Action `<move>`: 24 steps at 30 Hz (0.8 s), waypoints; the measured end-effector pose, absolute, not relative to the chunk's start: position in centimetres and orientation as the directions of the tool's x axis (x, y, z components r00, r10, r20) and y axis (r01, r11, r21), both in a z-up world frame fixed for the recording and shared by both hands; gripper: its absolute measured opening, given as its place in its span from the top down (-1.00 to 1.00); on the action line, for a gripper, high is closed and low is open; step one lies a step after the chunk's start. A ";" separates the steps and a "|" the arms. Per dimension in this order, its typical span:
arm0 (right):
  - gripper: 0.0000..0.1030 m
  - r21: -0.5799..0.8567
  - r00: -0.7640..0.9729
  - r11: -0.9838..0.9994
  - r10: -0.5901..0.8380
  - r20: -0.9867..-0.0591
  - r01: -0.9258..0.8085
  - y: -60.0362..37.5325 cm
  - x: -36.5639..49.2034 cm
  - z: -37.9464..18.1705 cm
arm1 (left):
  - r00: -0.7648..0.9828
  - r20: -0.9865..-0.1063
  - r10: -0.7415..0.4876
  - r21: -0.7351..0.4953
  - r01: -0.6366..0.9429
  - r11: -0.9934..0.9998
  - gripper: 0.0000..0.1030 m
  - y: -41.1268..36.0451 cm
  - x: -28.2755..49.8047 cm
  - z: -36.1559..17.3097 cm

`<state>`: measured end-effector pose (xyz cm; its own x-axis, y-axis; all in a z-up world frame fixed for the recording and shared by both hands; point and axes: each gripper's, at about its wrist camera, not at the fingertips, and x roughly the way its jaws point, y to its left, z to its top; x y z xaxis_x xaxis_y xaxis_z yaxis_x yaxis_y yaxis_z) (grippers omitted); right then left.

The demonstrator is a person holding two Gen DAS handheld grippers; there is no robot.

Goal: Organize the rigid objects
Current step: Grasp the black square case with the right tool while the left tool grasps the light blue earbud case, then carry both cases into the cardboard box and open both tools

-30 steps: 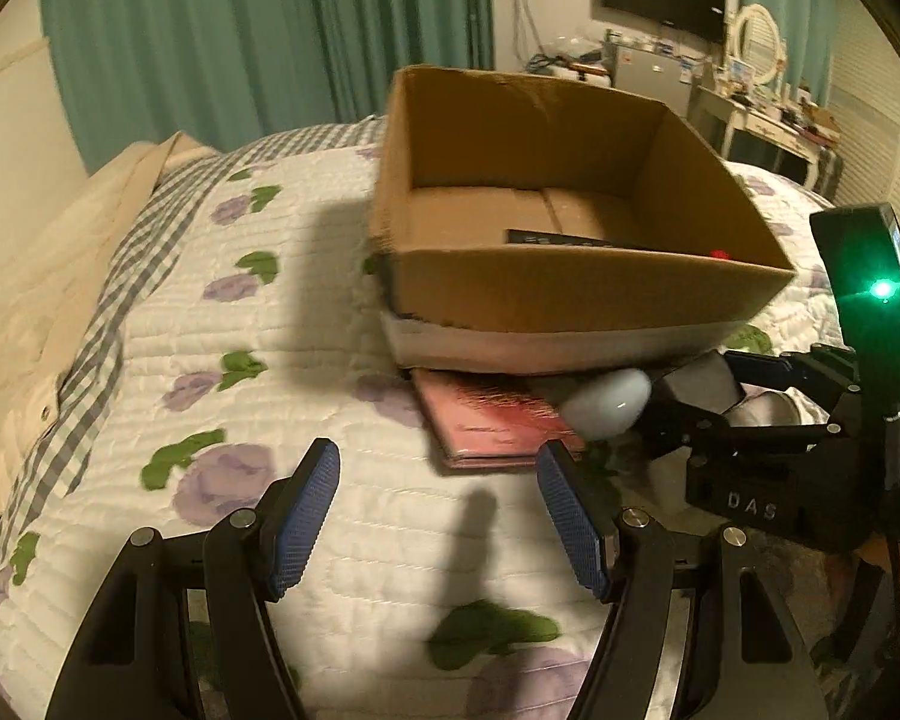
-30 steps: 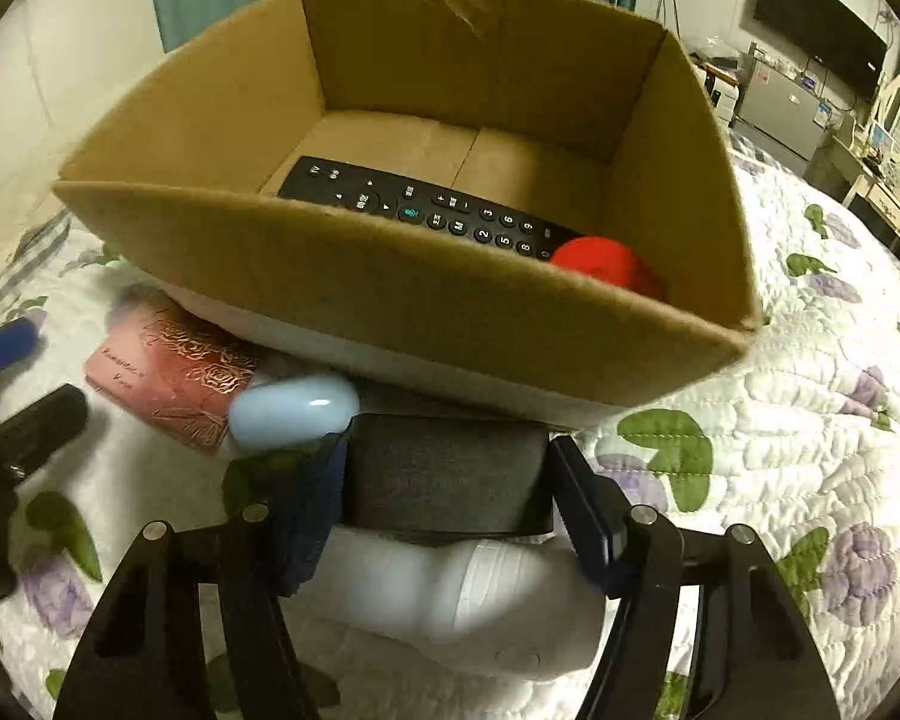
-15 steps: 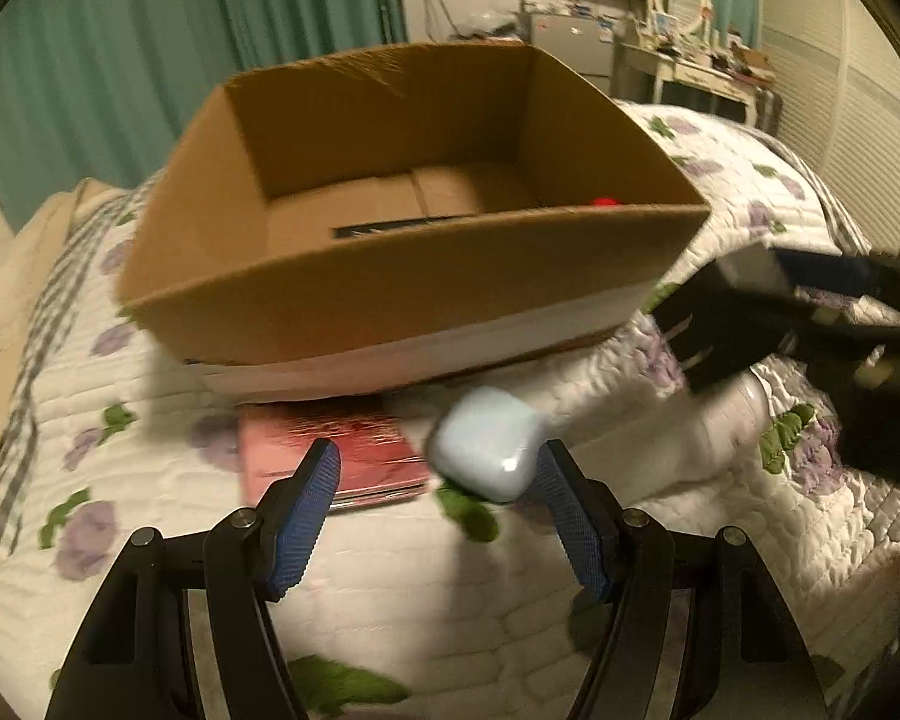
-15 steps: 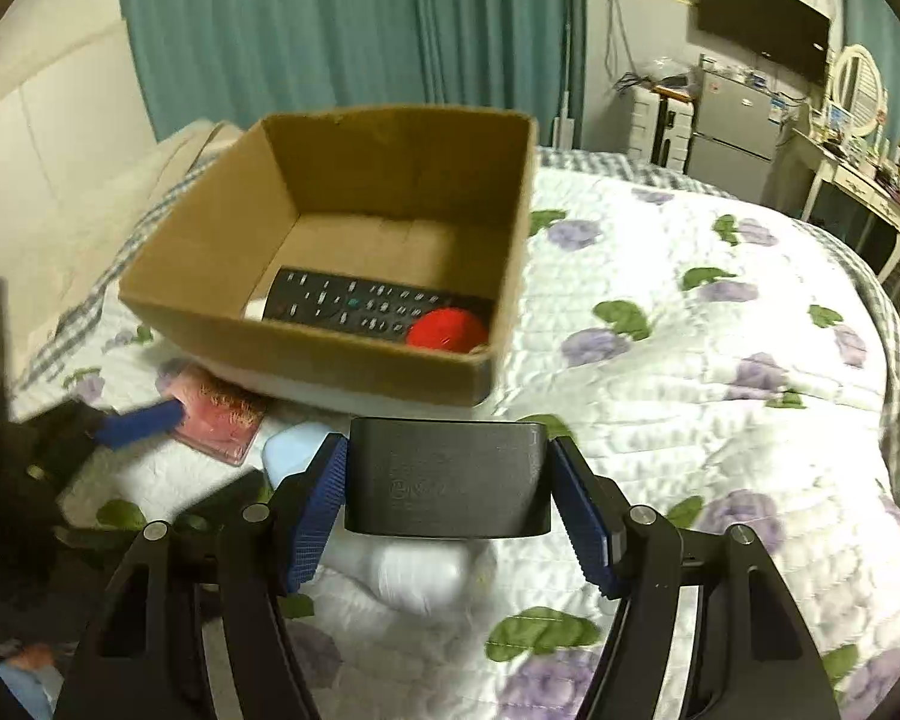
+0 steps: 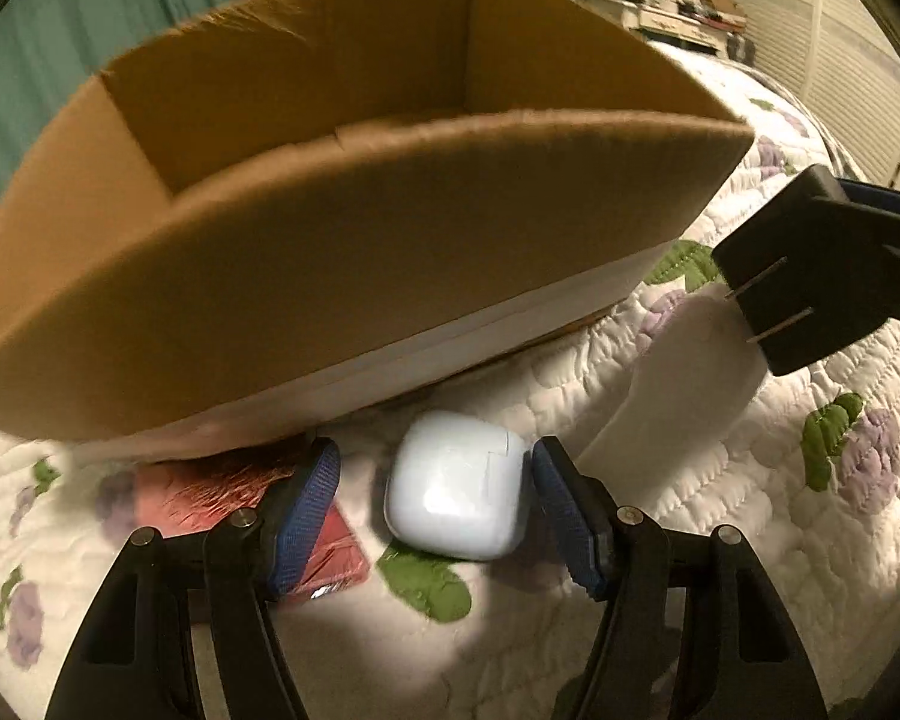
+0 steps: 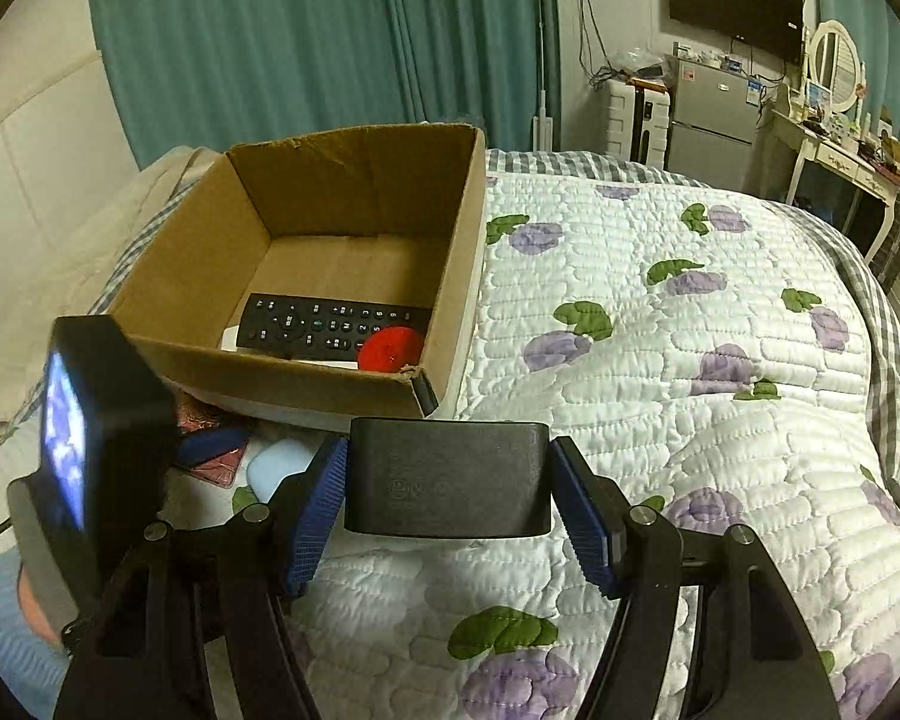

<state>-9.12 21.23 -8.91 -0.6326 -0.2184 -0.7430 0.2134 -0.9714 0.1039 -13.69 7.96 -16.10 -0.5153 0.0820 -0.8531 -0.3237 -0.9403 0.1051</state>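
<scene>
My left gripper [image 5: 435, 504] is open around a pale blue earbud case [image 5: 457, 486] that lies on the quilt in front of the cardboard box [image 5: 354, 252]. The right pad touches the case; the left pad stands apart from it. My right gripper [image 6: 448, 501] is shut on a black power adapter [image 6: 450, 483] and holds it above the bed; the adapter with its two prongs also shows in the left wrist view [image 5: 804, 276]. The box [image 6: 330, 276] holds a black remote [image 6: 330, 324] and a red round object [image 6: 390, 348].
A red patterned booklet [image 5: 234, 498] lies under the left finger beside the box. A white object [image 5: 690, 372] lies on the quilt right of the case. The floral quilt [image 6: 690, 360] spreads to the right. Curtains, a fridge and a dresser stand behind the bed.
My left gripper has moved forward and down so that its fingers stand around the earbud case. My right gripper has lifted and drawn back with the adapter, away from the box.
</scene>
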 end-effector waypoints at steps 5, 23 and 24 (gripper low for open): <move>-0.30 0.101 -0.636 -0.973 -0.212 -0.742 0.207 21.6 -9.1 -8.8 | -0.492 -0.861 0.128 0.067 -0.360 -0.931 -0.26 7.6 -12.9 -15.7; -0.30 0.094 -0.648 -0.973 -0.210 -0.732 0.209 21.8 -8.7 -8.1 | -0.502 -0.853 0.143 0.045 -0.344 -0.938 0.05 7.8 -12.5 -15.1; -0.30 0.091 -0.654 -0.973 -0.209 -0.727 0.210 21.8 -8.5 -7.8 | -0.510 -0.848 0.147 0.043 -0.343 -0.938 0.05 7.8 -12.1 -14.7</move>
<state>-8.55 21.81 -7.78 -0.6537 -0.2093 -0.7272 0.2100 -0.9734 0.0914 -12.07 7.78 -14.68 -0.5097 0.1470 -0.8477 -0.3427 -0.9385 0.0433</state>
